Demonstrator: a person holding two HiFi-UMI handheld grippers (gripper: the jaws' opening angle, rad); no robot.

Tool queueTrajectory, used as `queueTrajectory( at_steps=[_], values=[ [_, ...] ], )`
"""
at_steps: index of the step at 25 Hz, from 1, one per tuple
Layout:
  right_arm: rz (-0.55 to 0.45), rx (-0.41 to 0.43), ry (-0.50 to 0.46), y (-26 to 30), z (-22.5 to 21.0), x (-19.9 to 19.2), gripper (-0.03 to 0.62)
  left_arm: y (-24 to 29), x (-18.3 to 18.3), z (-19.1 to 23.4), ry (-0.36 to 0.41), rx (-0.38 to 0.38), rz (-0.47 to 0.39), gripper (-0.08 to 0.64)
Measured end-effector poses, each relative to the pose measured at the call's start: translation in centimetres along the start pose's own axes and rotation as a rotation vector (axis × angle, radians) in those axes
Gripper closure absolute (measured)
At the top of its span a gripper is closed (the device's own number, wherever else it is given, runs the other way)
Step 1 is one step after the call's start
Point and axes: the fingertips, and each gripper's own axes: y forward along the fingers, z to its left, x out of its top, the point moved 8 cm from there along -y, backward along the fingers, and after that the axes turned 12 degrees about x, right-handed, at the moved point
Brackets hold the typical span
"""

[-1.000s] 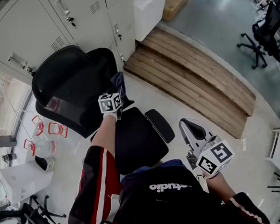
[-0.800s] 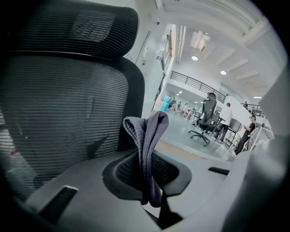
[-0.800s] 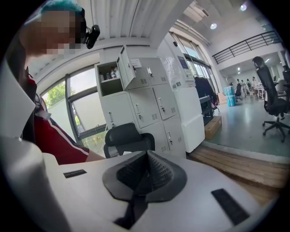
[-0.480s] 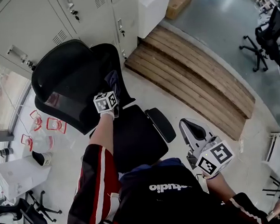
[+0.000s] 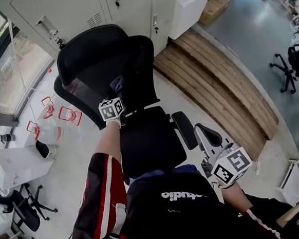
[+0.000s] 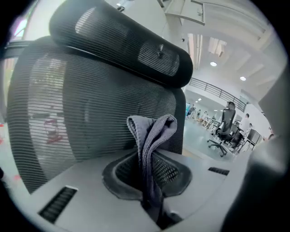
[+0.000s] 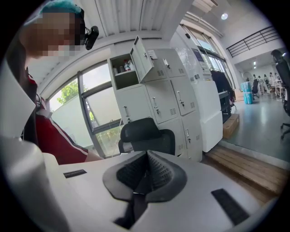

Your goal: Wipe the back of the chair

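Chair back: black mesh, in the upper middle of the head view, tilted towards the upper left; it fills the left and centre of the left gripper view.
Headrest: a black mesh bar across the top of the left gripper view, above the back.
Cloth: grey and folded, at the lower right part of the chair back on the side that faces the seat. In the left gripper view it stands up from the jaws as a doubled fold right in front of the mesh; whether it presses on the mesh cannot be told.
Left gripper: centre of the head view, held out on a straight arm in a red, white and black sleeve, its marker cube towards the camera. Its jaws are pinched on the lower end of the cloth.
Seat: black, just below the left gripper in the frame.
Armrest: black pad at the right edge of the seat.
Right gripper: lower right of the head view, beside the armrest and apart from the chair back. Its pads are pressed together with nothing between them.
Lockers: pale grey, along the top edge behind the chair.
Wooden platform: planks running diagonally across the right half.
Cardboard box: upper right, on the floor past the platform.
Other office chair: black, at the far right edge.
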Motion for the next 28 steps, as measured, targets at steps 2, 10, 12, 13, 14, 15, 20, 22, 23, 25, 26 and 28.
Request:
queueTrajectory(
  at_steps=[2,10,12,13,14,15,20,22,23,25,26,28],
  values=[
    [0.013,0.035,-0.011,1.2,1.1,0.0,0.583,-1.6,-0.5,3.0,-0.014,0.046,-0.002,0.503],
    [0.057,0.160,-0.053,5.8,5.8,-0.4,0.583,-8.7,-1.3,15.2,-0.080,0.207,-0.046,0.503],
    [0.064,0.184,-0.061,6.7,6.9,-0.4,0.581,-10.6,-1.5,17.8,-0.098,0.246,-0.057,0.503],
    [0.067,0.193,-0.064,7.1,7.4,-0.4,0.581,-11.5,-1.6,19.0,-0.103,0.262,-0.061,0.503],
    [0.070,0.203,-0.069,7.4,7.9,-0.5,0.581,-12.3,-1.9,20.1,-0.107,0.278,-0.064,0.503],
    [0.073,0.213,-0.074,7.6,8.4,-0.6,0.581,-13.2,-2.1,21.1,-0.111,0.294,-0.065,0.503],
    [0.083,0.244,-0.087,8.0,10.2,-0.9,0.581,-16.4,-3.0,23.6,-0.140,0.341,-0.076,0.503],
    [0.085,0.251,-0.088,7.9,10.6,-0.9,0.581,-17.3,-3.2,23.5,-0.142,0.343,-0.076,0.503],
    [0.084,0.254,-0.087,7.9,10.7,-1.0,0.581,-17.6,-3.4,23.4,-0.141,0.343,-0.074,0.503],
    [0.082,0.259,-0.085,7.7,10.9,-1.1,0.581,-18.1,-4.0,23.0,-0.138,0.342,-0.069,0.503],
    [0.082,0.261,-0.083,7.6,10.9,-1.1,0.581,-18.2,-4.3,22.7,-0.138,0.340,-0.066,0.503],
    [0.082,0.262,-0.077,7.5,10.7,-1.3,0.581,-18.1,-5.1,22.3,-0.137,0.335,-0.056,0.503]
  ],
)
